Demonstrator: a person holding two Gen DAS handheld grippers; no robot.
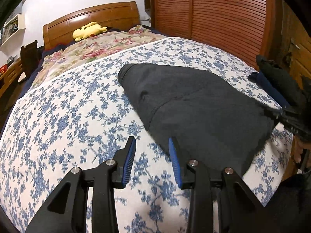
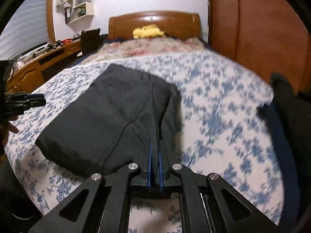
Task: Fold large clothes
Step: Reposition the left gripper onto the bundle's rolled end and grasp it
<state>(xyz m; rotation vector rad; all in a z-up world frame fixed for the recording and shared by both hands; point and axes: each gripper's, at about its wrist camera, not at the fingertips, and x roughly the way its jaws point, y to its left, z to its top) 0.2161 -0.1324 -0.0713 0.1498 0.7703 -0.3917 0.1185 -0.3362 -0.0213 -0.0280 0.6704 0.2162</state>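
Lying folded near the foot edge of the bed (image 1: 58, 101), the dark garment (image 1: 204, 104) has one edge pinched between the closed jaws of the right gripper (image 2: 155, 155). The left gripper (image 1: 152, 151) hangs beside its other edge, jaws parted and empty. Wall shelves (image 2: 81, 3) hold items too blurred to identify. A dark clothes pile (image 1: 278, 81) at the bed's right edge is cut off. No writing is readable.

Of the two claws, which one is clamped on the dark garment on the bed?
The right claw: its blue pads are shut on the dark garment. The left claw stands open over the floral sheet, nothing between its pads.
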